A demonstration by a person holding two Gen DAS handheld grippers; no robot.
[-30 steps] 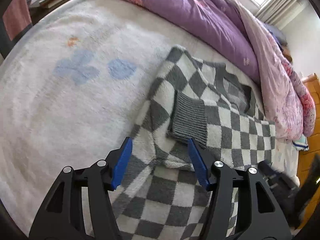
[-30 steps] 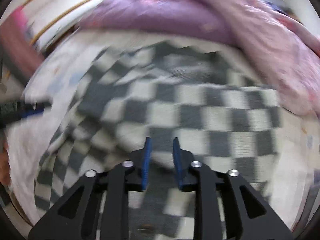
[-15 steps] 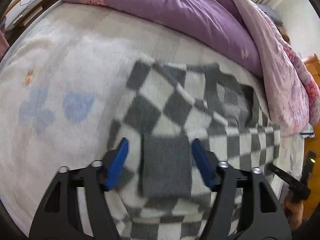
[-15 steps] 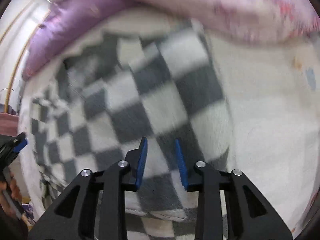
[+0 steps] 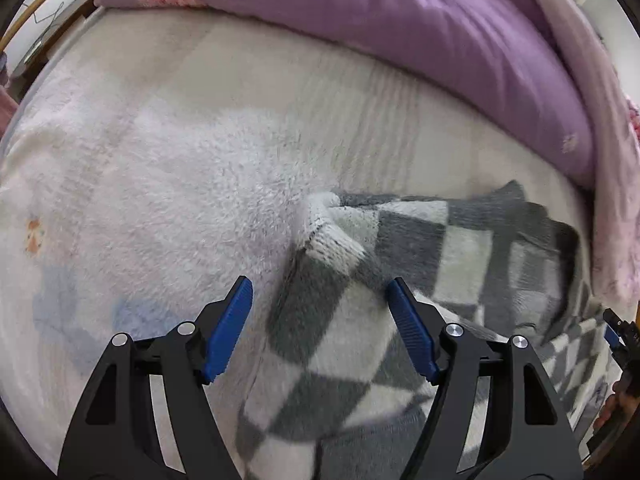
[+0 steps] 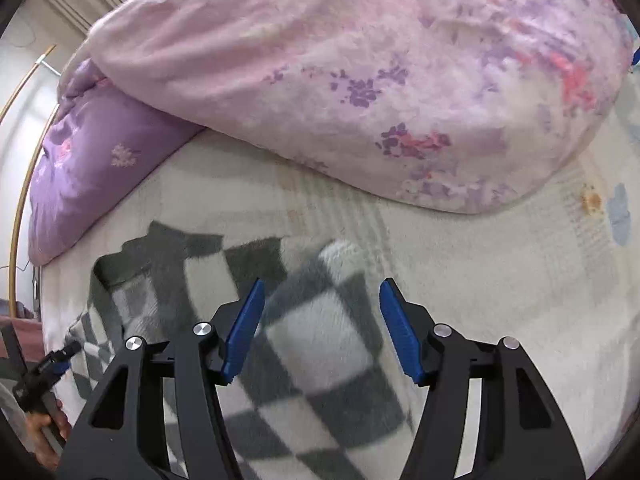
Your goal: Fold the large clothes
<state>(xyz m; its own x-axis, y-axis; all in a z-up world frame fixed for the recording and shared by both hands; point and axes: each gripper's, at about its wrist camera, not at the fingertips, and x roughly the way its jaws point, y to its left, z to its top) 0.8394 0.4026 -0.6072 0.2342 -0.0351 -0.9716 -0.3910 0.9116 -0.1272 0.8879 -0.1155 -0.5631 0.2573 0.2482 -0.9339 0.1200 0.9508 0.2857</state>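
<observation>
Sweater (image 5: pixel 344 344), grey-and-white checked knit, lies on the fleece blanket (image 5: pixel 168 184) that covers the bed, on the near side, with the purple quilt (image 5: pixel 400 28) bunched along the far edge. In the right wrist view the sweater (image 6: pixel 320 344) sits just short of the pink floral quilt (image 6: pixel 360 80).

The left gripper (image 5: pixel 320 328) is spread wide over the sweater's left shoulder corner, holding nothing. The right gripper (image 6: pixel 320 328) is likewise spread wide above the sweater's right far corner, empty; whether either touches the knit I cannot tell.

As a judgement, the fold is partly done: the cloth lies in overlapped layers near the left corner, and the outline looks compact. Folding it over and squaring the edges seems to remain.

No brand, label or writing can be read anywhere.
</observation>
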